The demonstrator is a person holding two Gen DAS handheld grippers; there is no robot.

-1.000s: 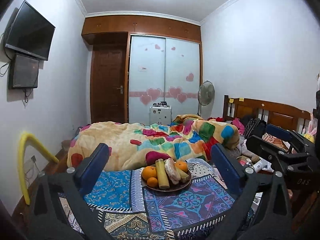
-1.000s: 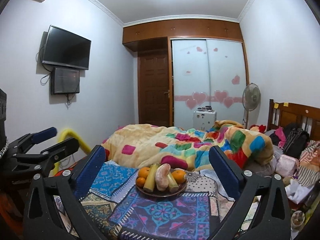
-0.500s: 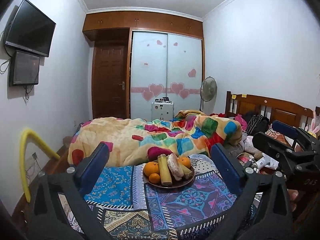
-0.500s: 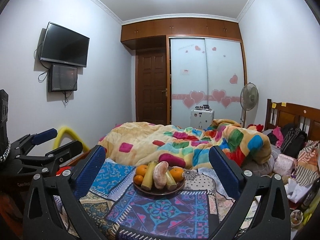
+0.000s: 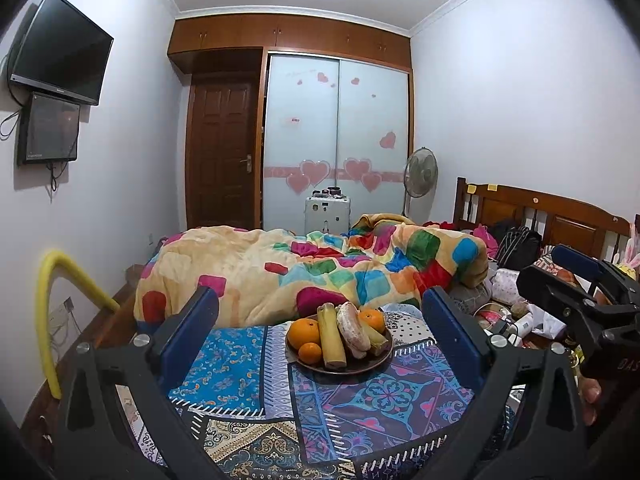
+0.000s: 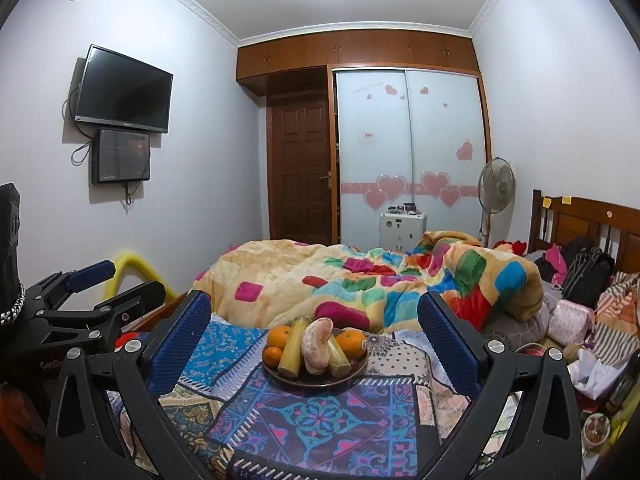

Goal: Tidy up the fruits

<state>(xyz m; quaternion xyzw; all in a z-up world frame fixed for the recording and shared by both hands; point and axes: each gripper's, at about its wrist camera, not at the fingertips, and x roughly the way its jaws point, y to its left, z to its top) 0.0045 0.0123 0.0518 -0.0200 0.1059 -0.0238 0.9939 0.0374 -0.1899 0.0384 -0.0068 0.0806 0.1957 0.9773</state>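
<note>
A dark round plate (image 5: 376, 363) sits on a patterned cloth (image 5: 380, 396) and holds oranges (image 5: 305, 333), yellow-green sticks (image 5: 331, 340) and a pale peeled fruit (image 5: 354, 331). The plate also shows in the right wrist view (image 6: 356, 369). My left gripper (image 5: 320, 328) is open and empty, held short of the plate. My right gripper (image 6: 314, 334) is open and empty, also short of the plate. Each gripper shows at the edge of the other's view.
A colourful quilt (image 5: 320, 268) lies heaped on the bed behind the plate. Clothes and bags (image 6: 580, 276) clutter the right side by the wooden headboard (image 5: 560, 216). A yellow foam tube (image 5: 48, 312) stands at the left wall.
Both grippers have moved slightly, and the plate sits a little higher and nearer in both views. Both jaws stay open.
</note>
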